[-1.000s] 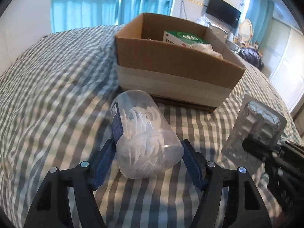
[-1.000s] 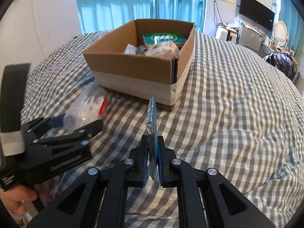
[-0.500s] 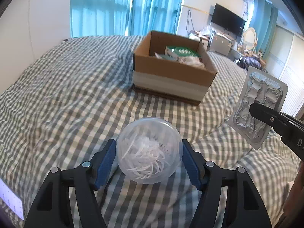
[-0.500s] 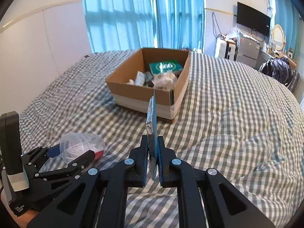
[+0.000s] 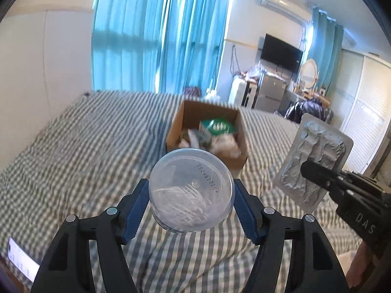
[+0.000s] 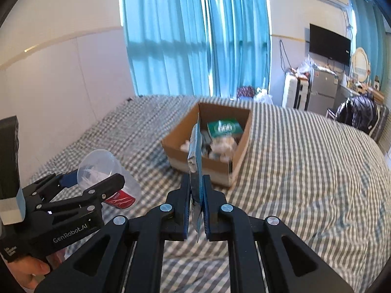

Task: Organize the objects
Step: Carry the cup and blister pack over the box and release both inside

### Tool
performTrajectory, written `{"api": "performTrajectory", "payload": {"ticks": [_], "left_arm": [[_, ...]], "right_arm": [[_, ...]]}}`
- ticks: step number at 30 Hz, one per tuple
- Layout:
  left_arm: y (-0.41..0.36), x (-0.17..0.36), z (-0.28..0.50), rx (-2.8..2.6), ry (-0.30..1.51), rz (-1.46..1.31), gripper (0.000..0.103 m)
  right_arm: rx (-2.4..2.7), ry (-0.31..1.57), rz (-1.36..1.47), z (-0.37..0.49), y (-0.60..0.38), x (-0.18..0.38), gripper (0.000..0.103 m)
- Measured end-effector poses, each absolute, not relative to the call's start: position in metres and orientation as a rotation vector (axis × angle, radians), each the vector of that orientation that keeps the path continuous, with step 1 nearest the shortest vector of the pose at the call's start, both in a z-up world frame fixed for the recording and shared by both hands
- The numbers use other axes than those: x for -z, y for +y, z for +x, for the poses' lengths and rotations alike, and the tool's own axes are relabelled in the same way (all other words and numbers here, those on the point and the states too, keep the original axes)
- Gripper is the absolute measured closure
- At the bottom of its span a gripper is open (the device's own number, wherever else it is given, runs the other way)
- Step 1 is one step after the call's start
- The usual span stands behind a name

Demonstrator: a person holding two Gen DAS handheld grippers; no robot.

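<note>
My left gripper point(image 5: 191, 195) is shut on a clear plastic jar of white floss picks point(image 5: 191, 193), held in the air with its bottom toward the camera; the jar also shows in the right wrist view point(image 6: 100, 166). My right gripper point(image 6: 196, 185) is shut on a flat blister pack point(image 6: 195, 151), seen edge-on there and face-on in the left wrist view point(image 5: 315, 163). An open cardboard box point(image 5: 207, 134) sits on the checked bed ahead; it shows in the right wrist view too point(image 6: 210, 136). It holds a green packet point(image 6: 224, 128) and crumpled white items.
The grey and white checked bedspread point(image 6: 305, 158) stretches around the box. Blue curtains point(image 6: 195, 36) hang behind the bed. A television, a small fridge point(image 6: 322, 90) and a dark bag point(image 6: 356, 112) stand at the far right. A white wall runs along the left.
Both grippers have risen and pulled back from the bed with their loads. The jar has left the bedspread and tilted bottom-first toward the camera. The box now looks smaller and farther.
</note>
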State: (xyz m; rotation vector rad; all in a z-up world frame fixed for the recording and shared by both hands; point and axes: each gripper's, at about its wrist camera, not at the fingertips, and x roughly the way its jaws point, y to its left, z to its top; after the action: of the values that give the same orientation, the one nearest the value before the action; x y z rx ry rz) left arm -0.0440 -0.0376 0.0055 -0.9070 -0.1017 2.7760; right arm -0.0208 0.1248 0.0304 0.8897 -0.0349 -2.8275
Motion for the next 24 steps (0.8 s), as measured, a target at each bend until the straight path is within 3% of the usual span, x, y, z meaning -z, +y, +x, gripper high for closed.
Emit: {"api": "performTrajectory", "payload": {"ticks": [12, 24], "left_arm": [[-0.017, -0.049, -0.153, -2.761, -0.123, -0.796, 0.034], [0.013, 0.018, -0.273, -2.704, -0.121, -0.941, 0.034]], "right_arm": [[2.785, -0.087, 0.820, -0.119, 0.135, -0.068, 0.094], [2.594, -0.218, 1.108, -0.249, 0.156, 0.033, 0.094]]}}
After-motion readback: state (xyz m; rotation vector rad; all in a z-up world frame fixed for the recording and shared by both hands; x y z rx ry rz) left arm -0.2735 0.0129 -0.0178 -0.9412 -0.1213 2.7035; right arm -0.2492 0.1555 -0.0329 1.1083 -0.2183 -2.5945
